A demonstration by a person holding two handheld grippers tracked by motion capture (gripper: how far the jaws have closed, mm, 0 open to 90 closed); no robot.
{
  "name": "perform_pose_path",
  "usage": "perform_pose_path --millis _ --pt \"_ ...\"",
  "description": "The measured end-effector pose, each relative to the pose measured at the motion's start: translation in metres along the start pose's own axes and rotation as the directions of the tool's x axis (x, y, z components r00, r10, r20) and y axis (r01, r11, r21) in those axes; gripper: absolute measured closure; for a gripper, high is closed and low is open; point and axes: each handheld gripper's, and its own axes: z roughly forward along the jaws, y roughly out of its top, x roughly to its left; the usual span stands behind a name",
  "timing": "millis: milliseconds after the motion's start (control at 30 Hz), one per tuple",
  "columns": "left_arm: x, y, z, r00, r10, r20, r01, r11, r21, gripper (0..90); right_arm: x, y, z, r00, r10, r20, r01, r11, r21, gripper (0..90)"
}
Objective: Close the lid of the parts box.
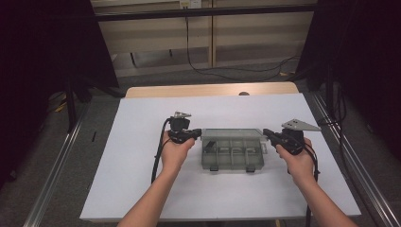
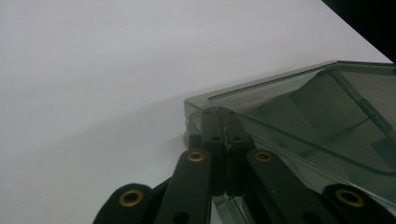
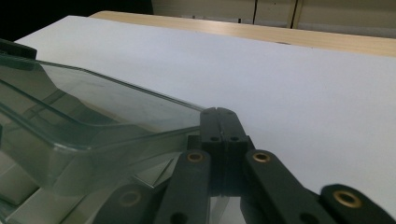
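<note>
A smoky clear plastic compartment box lies in the middle of the white table, with two black latches on its near side. My left gripper is at the box's far left corner; in the left gripper view its jaws are shut together, tips touching the corner of the box. My right gripper is at the far right corner. In the right gripper view the closed jaws rest against the corner of the clear lid, and nothing shows between them.
The white table ends in a wooden strip at the far side. Cables run across the floor beyond, with dark curtains at both sides. Metal rails flank the table. Bare white surface surrounds the box.
</note>
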Motion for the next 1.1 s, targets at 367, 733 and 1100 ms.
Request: perform_pose_path --millis 367,733,1100 --pt "0.000 -0.005 0.001 1.0000 0.008 0.003 -0.008 1.0000 0.006 90.0 0.001 -0.007 0.000 1.0000 -0.007 -0.007 0.007 1.000 0.012 90.0" --pt "0.002 -0.010 0.003 0.9998 0.009 0.018 -0.010 0.9997 0.021 90.0 0.001 -0.011 0.001 0.9999 -0.008 -0.010 0.009 1.000 0.024 90.0" --pt "0.003 -0.015 0.005 0.9996 0.014 0.025 -0.015 0.9993 0.034 90.0 0.000 -0.016 0.004 0.9997 0.001 -0.022 0.000 0.999 0.038 90.0"
